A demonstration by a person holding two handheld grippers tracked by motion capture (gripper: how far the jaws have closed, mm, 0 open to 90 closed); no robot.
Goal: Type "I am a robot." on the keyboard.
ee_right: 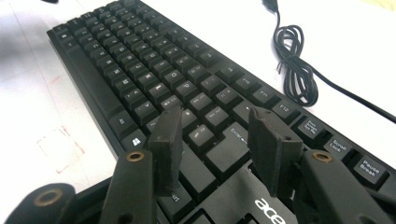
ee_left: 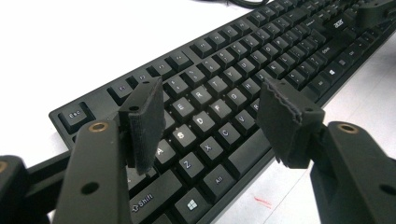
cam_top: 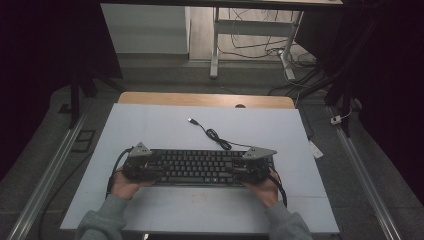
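Black keyboard [cam_top: 200,167] lying flat on the white desk [cam_top: 165,127], long side across, close to the near edge; both grippers parked over its two ends. Left gripper [ee_left: 210,123] hanging above the letter keys on the left end, jaws spread wide with the S, D, X, C keys showing in the gap; can't tell for sure whether the pads touch the keycaps, pinching nothing either way. Right gripper [ee_right: 215,140] over the right end near the Enter key, jaws likewise spread apart, nothing between them but keys; acer logo just below the pads. In the high view, left gripper [cam_top: 138,162] and right gripper [cam_top: 252,165] sitting at opposite ends of the board, a hand behind each, grey sleeves coming in from the bottom. Keyboard cable [cam_top: 217,137] trailing off the back edge, bundled into a small coil just beyond the board; USB plug [cam_top: 192,120] lying loose farther up the desk, well apart from the keys.
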